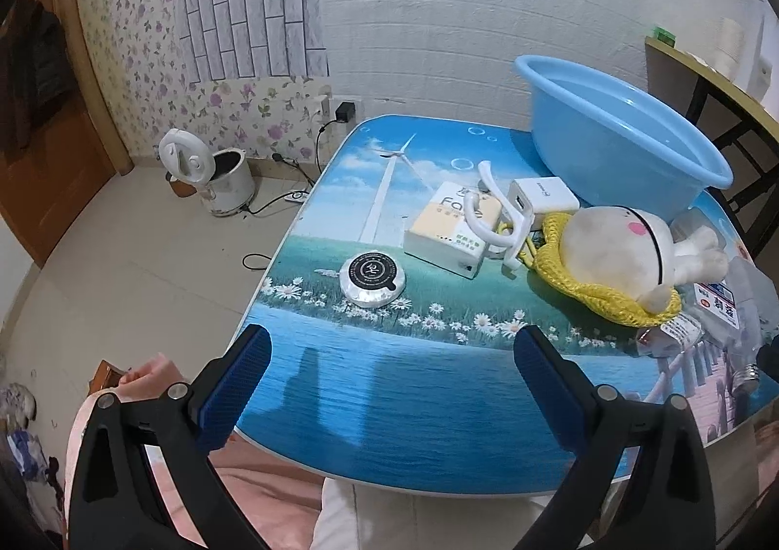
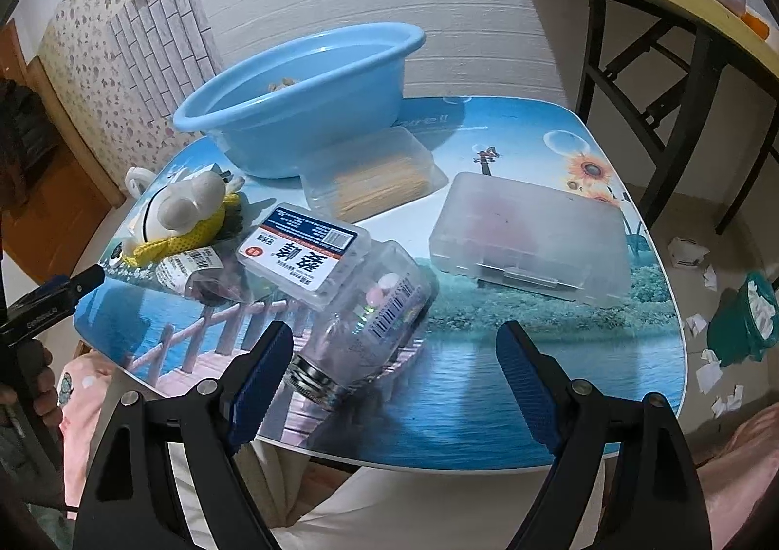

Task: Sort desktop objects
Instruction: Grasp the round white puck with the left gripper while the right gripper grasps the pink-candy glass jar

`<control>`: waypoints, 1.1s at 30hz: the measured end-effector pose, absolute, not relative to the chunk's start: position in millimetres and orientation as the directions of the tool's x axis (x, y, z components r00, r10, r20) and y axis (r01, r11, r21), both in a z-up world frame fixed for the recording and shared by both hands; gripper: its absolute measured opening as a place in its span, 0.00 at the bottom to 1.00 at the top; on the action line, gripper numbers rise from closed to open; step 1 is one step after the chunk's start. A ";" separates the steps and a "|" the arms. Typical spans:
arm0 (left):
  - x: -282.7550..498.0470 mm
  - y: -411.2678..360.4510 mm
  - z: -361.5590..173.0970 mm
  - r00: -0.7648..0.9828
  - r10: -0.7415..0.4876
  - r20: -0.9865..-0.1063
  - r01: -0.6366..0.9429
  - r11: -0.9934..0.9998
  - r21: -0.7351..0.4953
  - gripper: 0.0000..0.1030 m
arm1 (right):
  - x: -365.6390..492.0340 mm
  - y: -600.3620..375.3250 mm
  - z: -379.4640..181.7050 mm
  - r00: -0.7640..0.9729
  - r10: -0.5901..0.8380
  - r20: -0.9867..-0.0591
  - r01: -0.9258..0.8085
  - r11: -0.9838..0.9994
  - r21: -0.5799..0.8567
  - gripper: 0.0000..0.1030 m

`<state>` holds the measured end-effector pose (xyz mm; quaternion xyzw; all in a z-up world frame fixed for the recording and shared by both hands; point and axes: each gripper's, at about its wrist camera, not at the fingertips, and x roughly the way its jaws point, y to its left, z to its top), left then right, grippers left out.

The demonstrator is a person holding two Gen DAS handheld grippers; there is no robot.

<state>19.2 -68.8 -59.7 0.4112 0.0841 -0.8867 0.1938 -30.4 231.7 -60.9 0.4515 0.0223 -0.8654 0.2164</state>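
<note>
Tools (image 1: 392, 357) (image 2: 394, 353) both gape empty; clear jar (image 2: 362, 321) lies sideways, barcode up.

I see a low table (image 1: 414, 404) with a printed lake-and-windmill top. At its far edge rests a blue basin (image 2: 302, 112). Beside it lie a clear box of sticks (image 2: 375, 185) and a frosted case (image 2: 530, 238) toward the right edge. A round tin (image 1: 372, 277) sits near the left edge, a tissue pack (image 1: 453, 229) mid-table, a plush toy (image 1: 618, 253) and a clear jar (image 2: 360, 326) near the front.
</note>
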 end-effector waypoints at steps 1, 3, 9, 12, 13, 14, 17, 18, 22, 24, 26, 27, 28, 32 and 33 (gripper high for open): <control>19.4 -70.3 -60.1 -0.586 -0.277 -0.762 0.416 -0.909 0.011 0.97 | -30.0 230.4 -60.5 -0.499 -0.355 -0.791 0.398 -0.904 0.155 0.79; 18.6 -73.0 -61.7 -0.581 -0.284 -0.763 0.423 -0.906 0.016 0.97 | -29.4 226.8 -60.5 -0.497 -0.354 -0.792 0.401 -0.903 0.151 0.79; 15.8 -80.5 -66.7 -0.564 -0.320 -0.761 0.444 -0.895 0.047 0.97 | -27.0 214.6 -64.4 -0.482 -0.345 -0.805 0.409 -0.901 0.141 0.79; 13.0 -84.7 -70.2 -0.562 -0.334 -0.757 0.453 -0.890 0.057 0.97 | -27.7 210.3 -67.7 -0.480 -0.324 -0.815 0.404 -0.907 0.122 0.79; 11.9 -85.7 -71.7 -0.560 -0.341 -0.755 0.456 -0.888 0.063 0.97 | -27.9 209.4 -68.5 -0.479 -0.317 -0.818 0.403 -0.908 0.116 0.79; 10.7 -87.3 -73.0 -0.559 -0.344 -0.754 0.455 -0.888 0.067 0.97 | -28.2 209.0 -69.0 -0.480 -0.311 -0.820 0.401 -0.910 0.110 0.79; 5.7 -89.5 -75.2 -0.565 -0.333 -0.755 0.439 -0.896 0.067 0.97 | -29.0 209.8 -69.1 -0.481 -0.299 -0.824 0.395 -0.913 0.101 0.79; 4.7 -89.4 -75.4 -0.568 -0.329 -0.754 0.433 -0.899 0.067 0.97 | -29.3 210.1 -69.2 -0.481 -0.295 -0.826 0.394 -0.914 0.097 0.79; -2.6 -86.0 -78.0 -0.585 -0.309 -0.749 0.393 -0.917 0.071 0.84 | -31.6 212.8 -70.2 -0.474 -0.289 -0.832 0.389 -0.916 0.097 0.79; -7.9 -84.6 -81.6 -0.581 -0.292 -0.759 0.370 -0.926 0.073 0.74 | -31.9 213.9 -70.2 -0.473 -0.284 -0.834 0.388 -0.917 0.092 0.79; -12.3 -85.6 -86.4 -0.574 -0.272 -0.773 0.360 -0.931 0.060 0.69 | -32.7 216.2 -69.9 -0.477 -0.272 -0.836 0.385 -0.920 0.079 0.79; -13.0 -86.3 -87.6 -0.573 -0.266 -0.775 0.361 -0.931 0.053 0.68 | -33.5 218.1 -69.8 -0.480 -0.263 -0.837 0.380 -0.922 0.072 0.79; -13.2 -87.4 -87.9 -0.578 -0.261 -0.774 0.364 -0.930 0.042 0.68 | -34.2 220.2 -69.5 -0.482 -0.259 -0.837 0.376 -0.924 0.069 0.79; -15.5 -93.2 -89.5 -0.580 -0.247 -0.776 0.379 -0.925 0.012 0.68 | -38.0 232.7 -68.5 -0.491 -0.241 -0.837 0.343 -0.937 0.068 0.79; -16.0 -94.2 -89.9 -0.581 -0.244 -0.776 0.380 -0.925 0.006 0.68 | -39.3 235.9 -68.7 -0.493 -0.236 -0.837 0.334 -0.940 0.068 0.79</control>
